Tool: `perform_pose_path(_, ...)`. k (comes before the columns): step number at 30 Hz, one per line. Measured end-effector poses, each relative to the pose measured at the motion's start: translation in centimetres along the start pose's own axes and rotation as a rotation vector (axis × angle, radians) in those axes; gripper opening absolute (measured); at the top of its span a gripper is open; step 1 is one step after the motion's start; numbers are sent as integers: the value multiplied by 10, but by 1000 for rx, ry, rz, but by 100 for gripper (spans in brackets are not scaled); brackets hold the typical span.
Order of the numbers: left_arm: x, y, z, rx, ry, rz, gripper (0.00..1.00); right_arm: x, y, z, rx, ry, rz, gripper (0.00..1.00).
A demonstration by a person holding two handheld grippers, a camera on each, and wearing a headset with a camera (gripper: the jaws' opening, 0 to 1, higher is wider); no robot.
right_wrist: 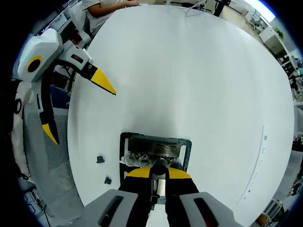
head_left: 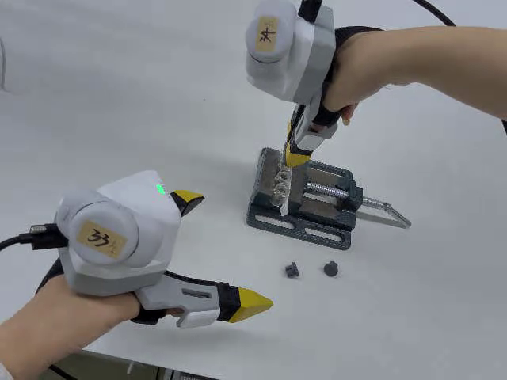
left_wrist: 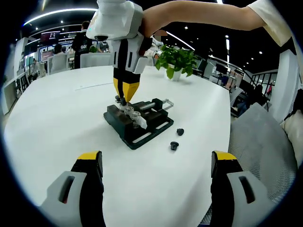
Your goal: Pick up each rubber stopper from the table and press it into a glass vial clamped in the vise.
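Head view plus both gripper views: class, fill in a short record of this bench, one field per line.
Surface: white table
Fixture: dark grey metal vise, holding a row of clear glass vials
Loose parts: two small black rubber stoppers on the table beside the vise
Right gripper: jaws nearly together above the vials, apparently pinching a third stopper
Left gripper: open, empty, apart from the vise

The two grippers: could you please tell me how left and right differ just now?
The left gripper has its jaws wide open and empty; the right gripper is closed on what looks like a dark rubber stopper. The left hangs sideways over the table, away from the vise; the right points down onto the vials clamped in it. Both have yellow tips.
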State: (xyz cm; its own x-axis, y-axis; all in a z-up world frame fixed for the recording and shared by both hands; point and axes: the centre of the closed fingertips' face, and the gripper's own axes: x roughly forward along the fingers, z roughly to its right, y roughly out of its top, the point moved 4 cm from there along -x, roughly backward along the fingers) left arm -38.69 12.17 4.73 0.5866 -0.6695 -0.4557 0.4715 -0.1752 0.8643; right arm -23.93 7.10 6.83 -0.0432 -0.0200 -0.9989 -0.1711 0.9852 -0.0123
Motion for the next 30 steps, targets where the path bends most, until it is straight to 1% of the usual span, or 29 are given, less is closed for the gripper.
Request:
perform_pose_path(2, 0, 0, 0, -1, -1, 2, 95, 1, 0, 1, 9, 4, -2, 5)
perform_pose_path(4, 1, 0, 0, 0, -3, -1, 95, 0, 0, 1, -1, 8, -3, 5)
perform_pose_path(5, 1, 0, 0, -1, -4, 1, 95, 0, -1, 0, -23, 8, 2, 4)
perform_pose_path(8, 1, 0, 0, -3, -3, 3, 95, 0, 2, 3, -12, 4, 9, 4)
perform_pose_path(12, 1, -1, 0, -2, -5, -1, 95, -1, 1, 1, -23, 6, 10, 5)
perform_pose_path(14, 1, -1, 0, -3, -3, 0, 95, -2, 1, -1, -24, 17, 10, 5)
perform_pose_path(16, 1, -1, 0, -4, -4, 1, 95, -1, 0, -2, -38, 12, 0, 5)
perform_pose_path(17, 0, -1, 0, -2, -4, -2, 95, -1, 0, 1, -58, -24, 2, 5)
perform_pose_path(18, 0, -1, 1, -3, -5, -1, 95, -1, -2, -1, -51, -12, -14, 5)
perform_pose_path(21, 0, 0, 1, -4, -4, 0, 95, -1, -1, -1, -50, -4, -2, 5)
perform_pose_path(25, 0, -1, 1, -7, -5, 0, 95, -1, -1, -1, -46, -8, -4, 5)
perform_pose_path(30, 0, -2, 0, -8, -3, 0, 94, -1, 0, -2, -62, -18, -16, 5)
